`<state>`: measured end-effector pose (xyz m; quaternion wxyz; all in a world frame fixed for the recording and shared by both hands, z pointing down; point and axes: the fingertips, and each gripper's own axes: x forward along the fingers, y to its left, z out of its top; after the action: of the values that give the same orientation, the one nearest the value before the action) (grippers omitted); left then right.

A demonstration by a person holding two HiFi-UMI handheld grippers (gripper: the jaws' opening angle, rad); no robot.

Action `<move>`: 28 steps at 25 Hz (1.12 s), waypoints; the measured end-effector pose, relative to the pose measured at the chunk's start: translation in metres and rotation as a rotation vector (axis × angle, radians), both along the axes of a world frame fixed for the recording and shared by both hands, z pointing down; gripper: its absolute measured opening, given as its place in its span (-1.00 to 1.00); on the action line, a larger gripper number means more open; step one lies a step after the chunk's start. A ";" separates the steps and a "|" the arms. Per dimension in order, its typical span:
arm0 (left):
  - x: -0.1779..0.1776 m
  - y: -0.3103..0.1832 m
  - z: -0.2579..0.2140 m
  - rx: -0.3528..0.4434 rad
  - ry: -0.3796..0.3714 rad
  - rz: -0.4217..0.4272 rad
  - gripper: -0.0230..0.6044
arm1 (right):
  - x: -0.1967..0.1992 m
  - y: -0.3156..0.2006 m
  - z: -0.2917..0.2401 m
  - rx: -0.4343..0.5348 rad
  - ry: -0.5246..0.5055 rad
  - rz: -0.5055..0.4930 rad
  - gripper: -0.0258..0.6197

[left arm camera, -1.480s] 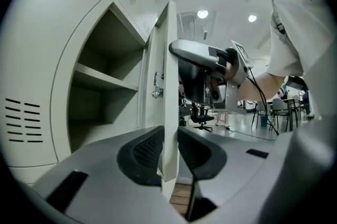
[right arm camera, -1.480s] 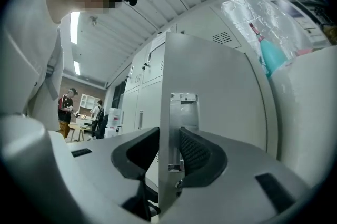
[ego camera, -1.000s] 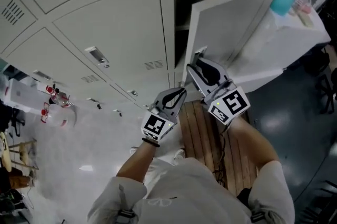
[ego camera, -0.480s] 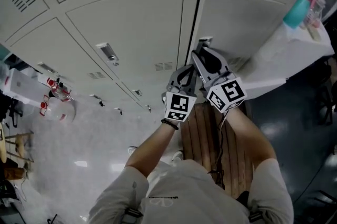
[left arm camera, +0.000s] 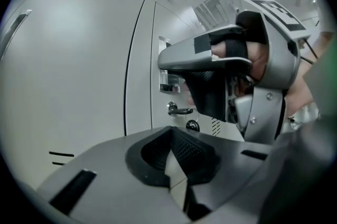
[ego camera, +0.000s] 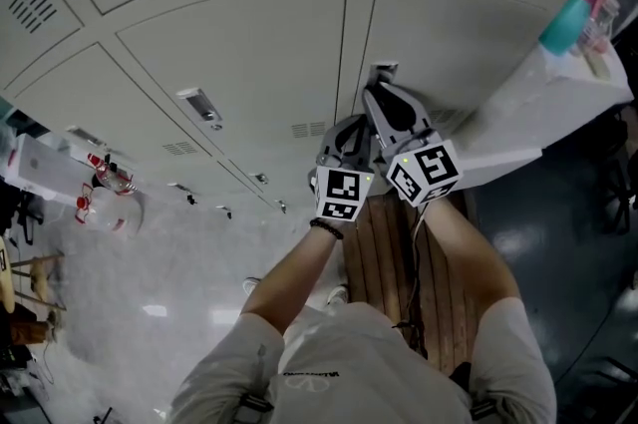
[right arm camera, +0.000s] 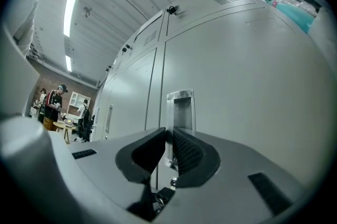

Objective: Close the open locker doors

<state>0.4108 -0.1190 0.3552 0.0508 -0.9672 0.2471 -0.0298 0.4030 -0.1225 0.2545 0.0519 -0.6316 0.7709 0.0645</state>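
Note:
The grey locker door (ego camera: 449, 33) at upper right lies flush with its neighbours, with no dark opening around it. My right gripper (ego camera: 378, 99) points at the door's recessed metal handle (ego camera: 384, 70). In the right gripper view that handle (right arm camera: 180, 110) stands just beyond the jaws, which are closing to a narrow gap with nothing pressed between them; a key (right arm camera: 160, 195) hangs below. My left gripper (ego camera: 350, 135) sits beside the right one, shut and empty. In the left gripper view the right gripper (left arm camera: 226, 86) covers part of the handle, and the key (left arm camera: 179, 109) sticks out of the lock.
More shut locker doors (ego camera: 239, 43) fill the wall to the left. A teal bottle (ego camera: 570, 8) stands on a white-covered table (ego camera: 538, 103) at right. A wooden slatted board (ego camera: 384, 252) lies on the floor below my hands. People stand far off (right arm camera: 52, 104).
The open door has swung shut and the dark opening is gone. Both grippers moved in towards the door; the left one shifted right to sit beside the right one.

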 end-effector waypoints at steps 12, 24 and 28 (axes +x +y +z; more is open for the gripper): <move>0.001 0.000 0.001 0.007 -0.004 -0.005 -0.92 | -0.002 0.062 0.021 -0.049 -0.011 0.047 -0.89; -0.146 0.042 -0.030 0.045 0.043 -0.039 -0.92 | -0.035 0.158 0.043 -0.093 -0.074 0.079 -0.89; -0.244 0.059 -0.046 0.022 0.049 -0.120 -0.92 | -0.055 0.169 0.022 -0.063 -0.120 0.094 -0.89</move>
<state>0.1668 -0.0603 0.3087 0.0533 -0.9505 0.3062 -0.0064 0.3477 0.0467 0.2768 0.0749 -0.6709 0.7377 0.0047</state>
